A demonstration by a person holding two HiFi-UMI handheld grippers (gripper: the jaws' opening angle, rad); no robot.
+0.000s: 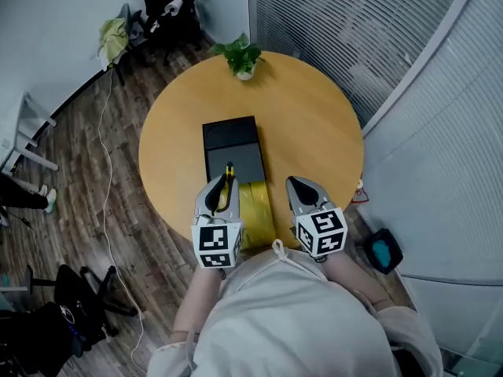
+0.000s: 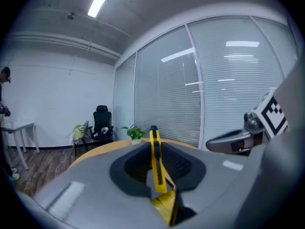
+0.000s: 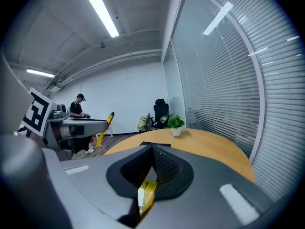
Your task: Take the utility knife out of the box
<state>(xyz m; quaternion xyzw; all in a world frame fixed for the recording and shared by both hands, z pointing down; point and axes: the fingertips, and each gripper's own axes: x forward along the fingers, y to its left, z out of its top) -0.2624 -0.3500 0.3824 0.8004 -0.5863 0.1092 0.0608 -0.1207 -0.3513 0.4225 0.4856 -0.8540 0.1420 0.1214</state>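
The yellow-and-black utility knife (image 1: 229, 176) is clamped between the pads of my left gripper (image 1: 222, 181), which is shut on it above the round wooden table (image 1: 314, 124). In the left gripper view the knife (image 2: 155, 156) sticks up past the jaw tips. A yellow box (image 1: 257, 214) lies at the table's near edge between the two grippers. Beyond it sits a black box (image 1: 232, 144). My right gripper (image 1: 292, 182) hovers to the right of the yellow box; its tips (image 3: 152, 149) meet with nothing between them. A scrap of yellow shows through the gap behind the tips.
A small potted plant (image 1: 242, 57) stands at the table's far edge. Glass walls with blinds curve round the right side. A black office chair (image 1: 161, 10) and a white cable (image 1: 106, 171) are on the wooden floor at left. A person (image 3: 78, 109) stands in the background.
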